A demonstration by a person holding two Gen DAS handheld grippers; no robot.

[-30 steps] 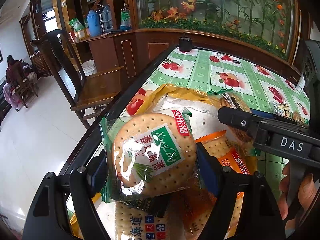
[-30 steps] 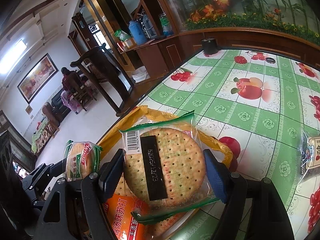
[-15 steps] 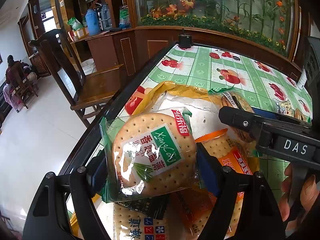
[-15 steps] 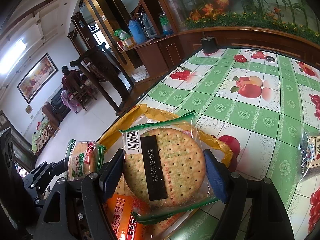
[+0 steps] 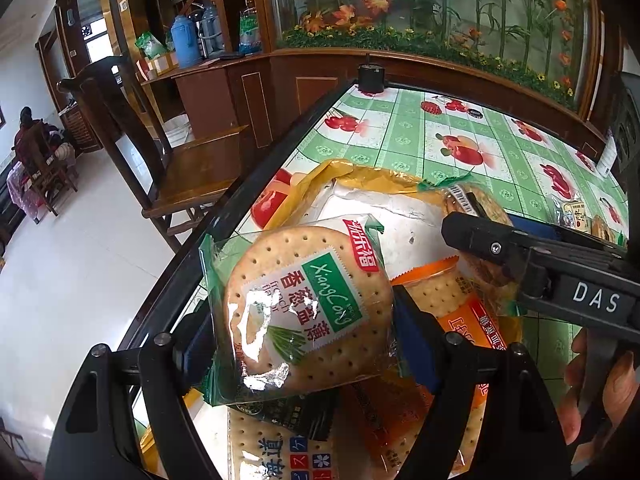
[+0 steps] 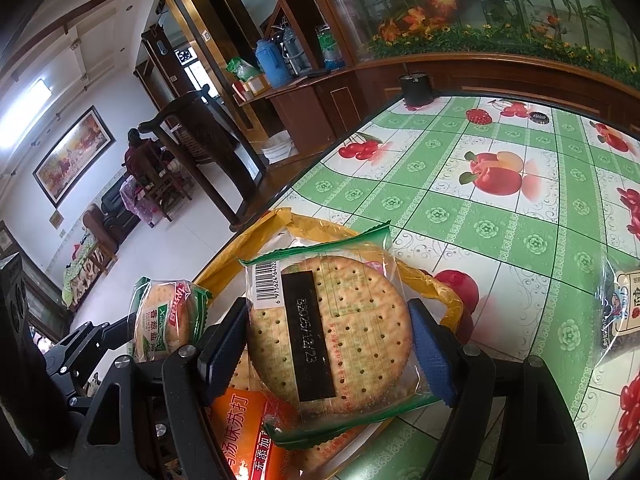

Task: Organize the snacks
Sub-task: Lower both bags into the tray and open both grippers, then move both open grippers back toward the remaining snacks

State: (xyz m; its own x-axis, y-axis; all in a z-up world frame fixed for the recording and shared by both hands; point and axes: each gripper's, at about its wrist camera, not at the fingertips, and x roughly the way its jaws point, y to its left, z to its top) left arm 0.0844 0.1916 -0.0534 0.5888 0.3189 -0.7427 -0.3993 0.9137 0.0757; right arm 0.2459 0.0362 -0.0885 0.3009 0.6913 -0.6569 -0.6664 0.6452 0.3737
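The left gripper [image 5: 304, 328] and right gripper [image 6: 328, 344] are each clamping a cracker pack [image 5: 300, 312] [image 6: 332, 324] in their jaws above the table [image 6: 500, 216].

I see bright daylight and sharp focus; glare flares on the cracker wrapper [image 5: 260, 376] and ceiling lamp [image 6: 24, 116], and fisheye bending darkens my frame corners.

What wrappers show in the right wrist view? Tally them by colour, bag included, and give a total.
Green cracker packs: 2, the second at the left
Orange cracker pack: 1
Yellow bag: 1
Clear packet at the right edge: 1
Total: 5
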